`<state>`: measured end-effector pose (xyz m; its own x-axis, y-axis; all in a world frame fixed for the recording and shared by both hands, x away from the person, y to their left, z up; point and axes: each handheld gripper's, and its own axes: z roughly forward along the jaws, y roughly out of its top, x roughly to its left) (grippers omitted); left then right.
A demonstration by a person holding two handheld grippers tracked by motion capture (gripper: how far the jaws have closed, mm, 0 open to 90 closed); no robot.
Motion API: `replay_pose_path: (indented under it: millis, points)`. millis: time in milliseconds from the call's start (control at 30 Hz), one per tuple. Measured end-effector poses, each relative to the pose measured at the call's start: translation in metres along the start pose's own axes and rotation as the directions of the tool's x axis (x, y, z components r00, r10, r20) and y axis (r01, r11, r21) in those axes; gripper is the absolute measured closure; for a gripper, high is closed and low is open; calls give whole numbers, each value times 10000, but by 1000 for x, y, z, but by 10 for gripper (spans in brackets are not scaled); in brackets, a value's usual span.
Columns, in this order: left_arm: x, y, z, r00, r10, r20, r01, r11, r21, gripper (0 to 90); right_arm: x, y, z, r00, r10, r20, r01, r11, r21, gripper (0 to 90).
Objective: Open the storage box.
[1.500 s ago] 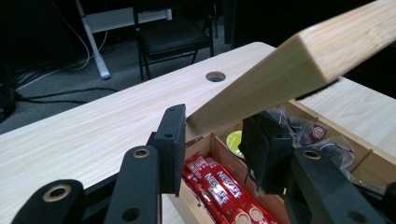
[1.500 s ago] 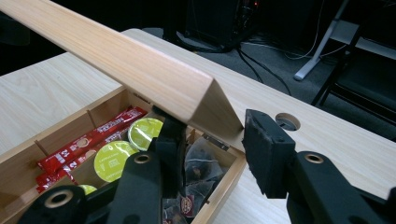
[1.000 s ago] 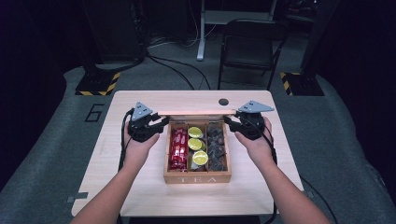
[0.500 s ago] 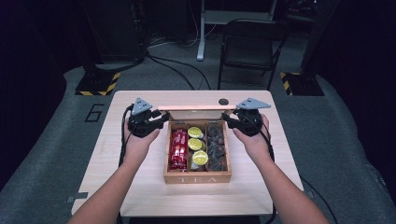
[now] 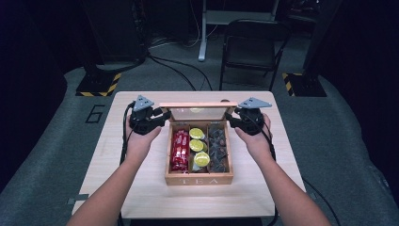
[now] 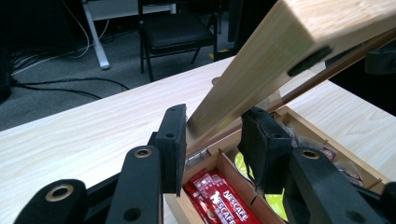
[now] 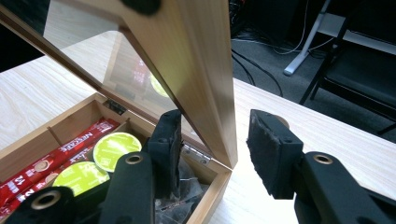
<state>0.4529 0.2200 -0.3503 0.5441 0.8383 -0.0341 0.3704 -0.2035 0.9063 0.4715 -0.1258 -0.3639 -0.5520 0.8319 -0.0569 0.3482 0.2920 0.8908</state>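
Wooden table (image 5: 141,188), hand-held grippers (image 6: 212,140) seemingly astride lid (image 5: 197,105)

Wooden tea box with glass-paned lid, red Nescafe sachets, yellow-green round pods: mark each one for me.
Wooden tea box (image 5: 199,180): high view, front wall bearing the word TEA.
Glass-paned lid (image 7: 205,60): right gripper view, wooden side rail.
Red Nescafe sachets (image 6: 223,203): left gripper view, printed top face.
Yellow-green round pods (image 7: 112,145): right gripper view, one pod's foil top.

"TEA" is printed on the front wall of the wooden box (image 5: 199,180); "NESCAFE" runs along the red sachets (image 6: 223,203) (left compartment); a large "6" (image 5: 95,114) marks the grey floor
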Motion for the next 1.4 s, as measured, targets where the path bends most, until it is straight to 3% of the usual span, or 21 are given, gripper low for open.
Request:
replay_pose_path:
  millis: [667,1400]
  points:
    - [3,7,5,9998,-148,-131,148,9999,17,617,-1,-3,17,10000,-90,28,89,9998,151,530]
    - [7,13,12,9991,-363,-240,362,9993,-31,620,-5,-6,32,9998,124,151,-128,9996,255,551]
